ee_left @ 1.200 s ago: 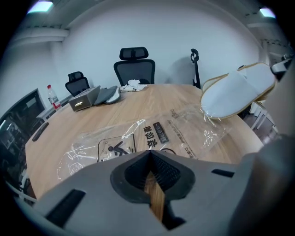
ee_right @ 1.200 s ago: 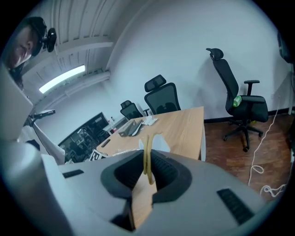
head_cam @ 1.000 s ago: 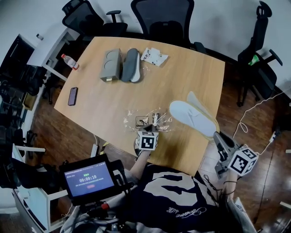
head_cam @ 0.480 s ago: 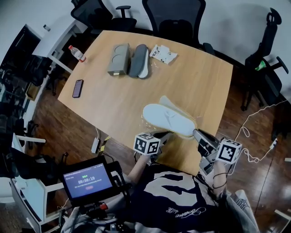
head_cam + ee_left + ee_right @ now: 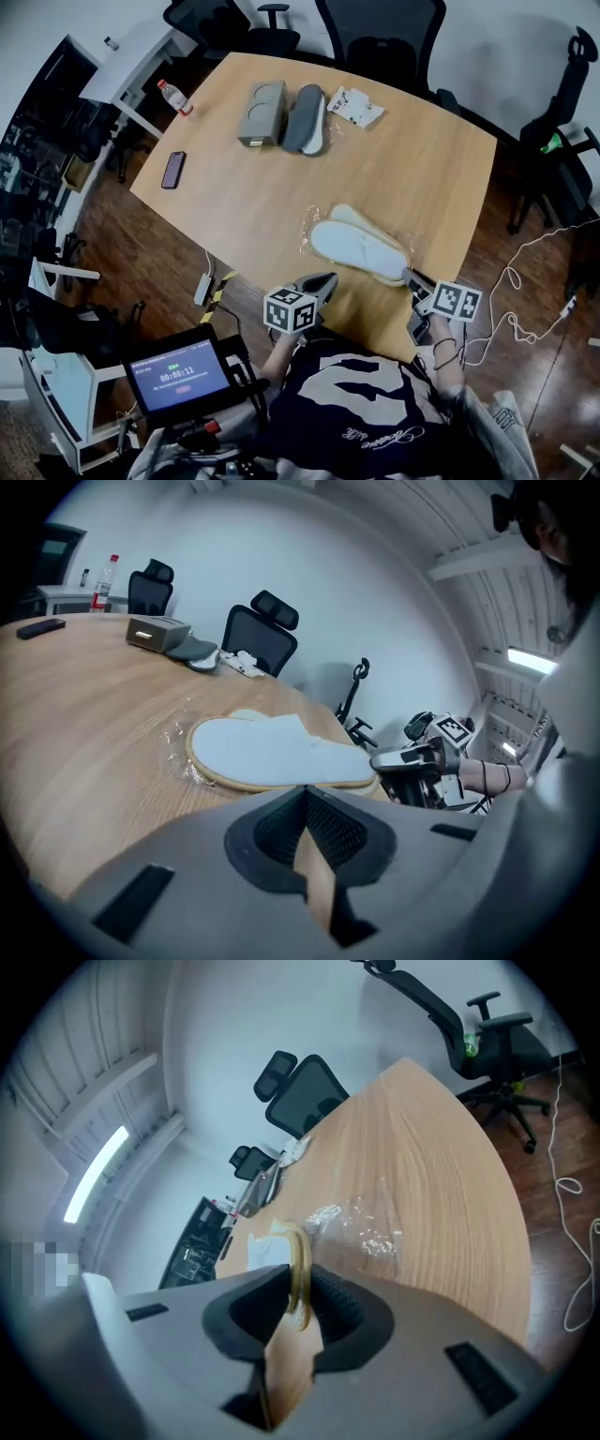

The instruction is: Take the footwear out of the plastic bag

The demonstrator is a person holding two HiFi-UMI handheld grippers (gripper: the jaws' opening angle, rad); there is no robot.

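A pair of white slippers with a yellowish rim lies stacked flat on the wooden table. Its toe end rests on the crumpled clear plastic bag. My right gripper is at the heel end, and its jaws have just been opening. In the right gripper view the slipper's rim stands edge-on between the pads, still gripped. My left gripper hovers at the table's near edge, shut on nothing. In the left gripper view its pads meet, with the slippers just ahead.
At the far end of the table are a grey box, a dark grey pair of footwear and a small packet. A phone and a water bottle sit at the left. Office chairs ring the table. A cable trails on the floor.
The right gripper has carried the slippers leftward and down until they lie on the plastic bag. The left gripper has pulled back from the bag toward the table's near edge.
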